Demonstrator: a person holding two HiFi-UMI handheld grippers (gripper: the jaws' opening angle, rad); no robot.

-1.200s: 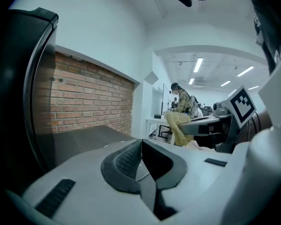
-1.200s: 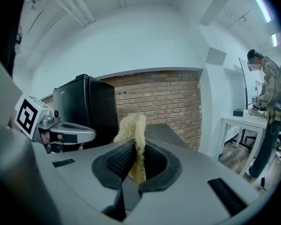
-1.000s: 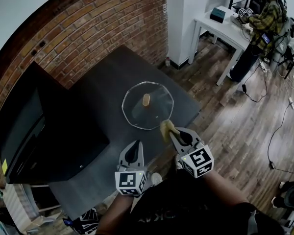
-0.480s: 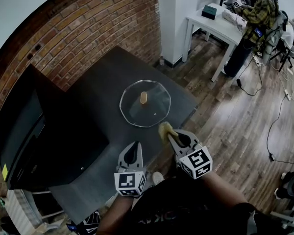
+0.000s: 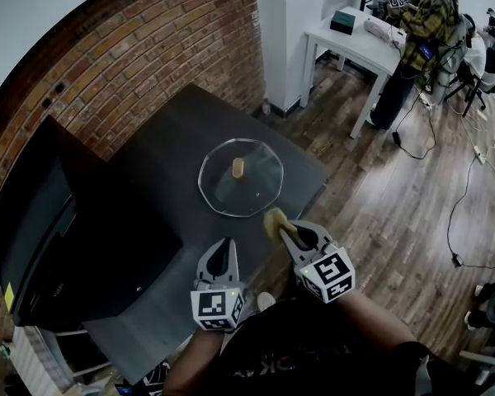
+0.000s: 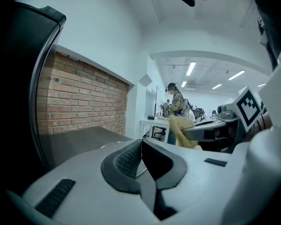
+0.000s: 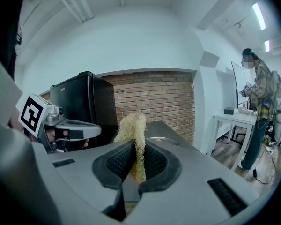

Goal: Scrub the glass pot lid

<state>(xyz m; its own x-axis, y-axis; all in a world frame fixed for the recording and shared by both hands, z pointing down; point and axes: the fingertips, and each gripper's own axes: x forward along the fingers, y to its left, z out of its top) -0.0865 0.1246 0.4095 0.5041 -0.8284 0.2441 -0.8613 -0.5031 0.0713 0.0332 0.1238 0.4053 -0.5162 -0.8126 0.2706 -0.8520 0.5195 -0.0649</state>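
A round glass pot lid (image 5: 260, 190) with a tan knob (image 5: 238, 167) lies flat on the dark table (image 5: 173, 151). My right gripper (image 5: 282, 228) hovers just off the lid's near rim, shut on a yellow fibrous scrubber (image 5: 273, 219). In the right gripper view the scrubber (image 7: 134, 131) stands up between the jaws of the right gripper (image 7: 136, 162), with the lid (image 7: 162, 140) beyond. My left gripper (image 5: 223, 252) is shut and holds nothing, nearer me and left of the lid. In the left gripper view the left gripper (image 6: 141, 149) has its jaws pressed together.
A large black appliance (image 5: 74, 221) stands on the table's left side against the brick wall (image 5: 148, 48). The table's right edge drops to wood floor (image 5: 396, 205). A person (image 5: 417, 31) stands by a white desk (image 5: 355, 40) far right.
The head view drifts a little, so the lid sits slightly higher and further left in frame. Both grippers stay in much the same place; the right one keeps the scrubber.
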